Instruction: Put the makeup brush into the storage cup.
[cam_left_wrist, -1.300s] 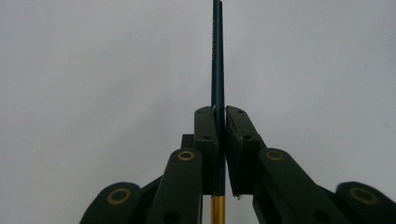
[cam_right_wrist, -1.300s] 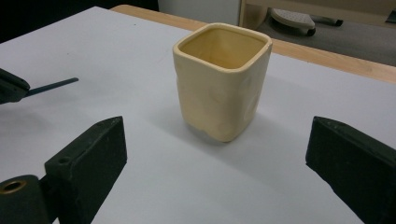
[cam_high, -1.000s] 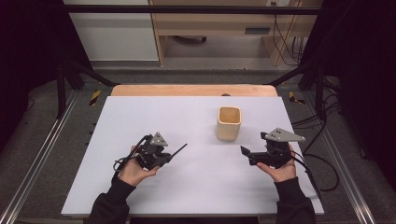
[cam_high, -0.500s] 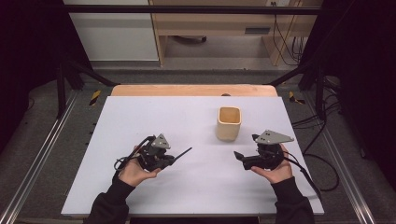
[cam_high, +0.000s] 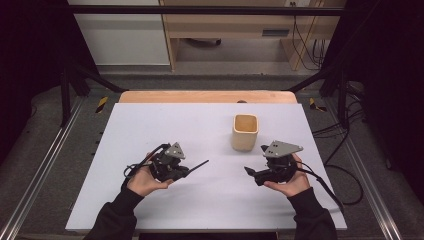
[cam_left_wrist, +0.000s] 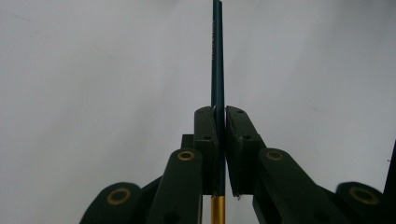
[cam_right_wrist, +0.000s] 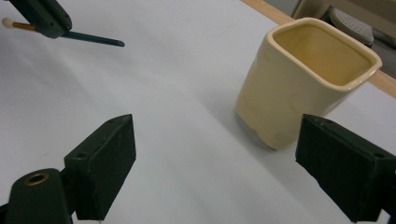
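Left tool: jaws closed tight on a dark teal pencil, gripped near its gold ferrule, shaft running straight out ahead over the white worktop. Pale eraser end visible behind the jaws in the right gripper view. Faint lettering along the pencil's shaft, too small to read.

Right tool: jaws spread wide, holding nothing, touching nothing. Cream ceramic cup with a rounded square mouth upright just ahead of the jaws, toward the right-hand jaw, clear of both; inside apparently empty. No label or writing to be seen on the cup.

High view: left tool held in the left hand near the middle of the worktop, toward the near edge, pencil pointing toward the right edge and slightly away. Right tool in the right hand by the right edge, jaws pointing toward the left tool. Cup standing right of centre, just beyond the right tool, well apart from the pencil tip. Grey three-cornered plate atop each tool.
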